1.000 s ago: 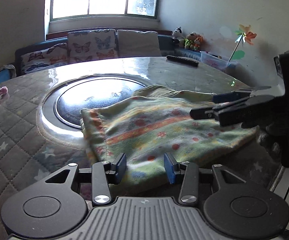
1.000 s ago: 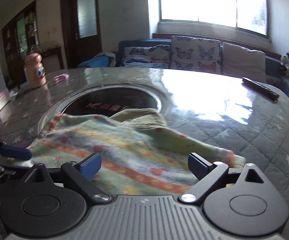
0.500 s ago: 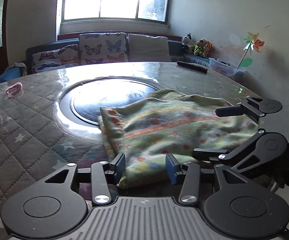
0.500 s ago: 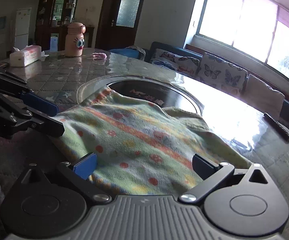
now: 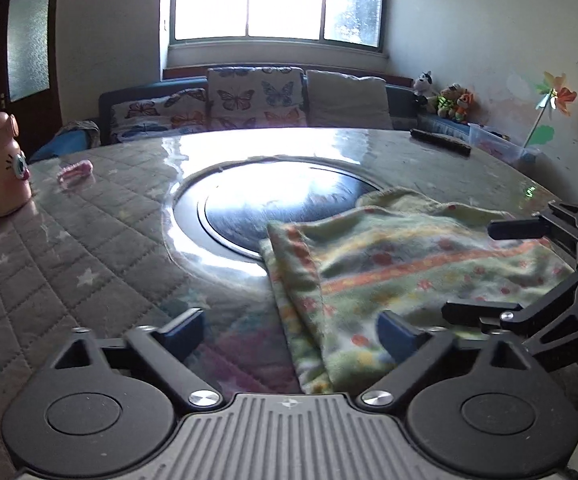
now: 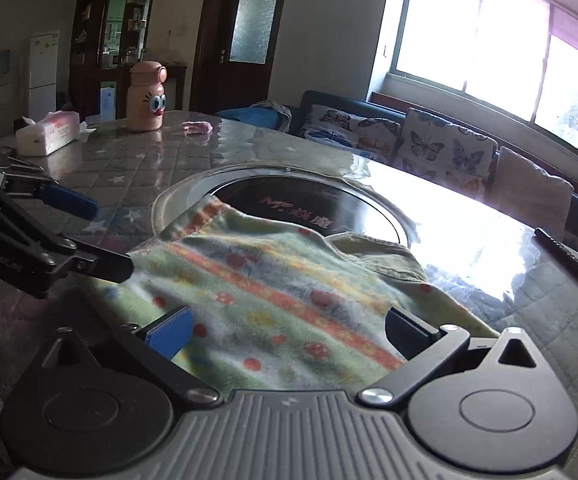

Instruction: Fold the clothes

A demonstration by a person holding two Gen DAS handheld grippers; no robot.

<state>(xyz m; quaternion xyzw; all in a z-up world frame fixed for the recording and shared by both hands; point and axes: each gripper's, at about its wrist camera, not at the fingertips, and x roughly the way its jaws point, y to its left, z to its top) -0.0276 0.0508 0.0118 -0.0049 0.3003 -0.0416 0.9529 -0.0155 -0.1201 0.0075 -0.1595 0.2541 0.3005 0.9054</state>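
A folded green garment [image 5: 401, 264] with orange stripes and red dots lies on the round table, partly over the dark glass turntable [image 5: 273, 208]. My left gripper [image 5: 291, 330] is open and empty at the garment's near left corner. My right gripper [image 6: 289, 330] is open and empty over the garment's [image 6: 281, 288] near edge. The right gripper also shows at the right of the left wrist view [image 5: 529, 268], and the left gripper at the left of the right wrist view [image 6: 89, 236].
A pink cartoon bottle [image 5: 3, 166], a small pink item [image 5: 75, 170] and a dark remote [image 5: 441, 142] sit on the quilted table cover [image 5: 69, 264]. A tissue pack [image 6: 47, 132] lies far left. A sofa with butterfly cushions [image 5: 249, 96] stands behind.
My left gripper opened wide and let go of the garment's corner, shifting left. The garment now lies flat. My right gripper stayed open and drew back a little.
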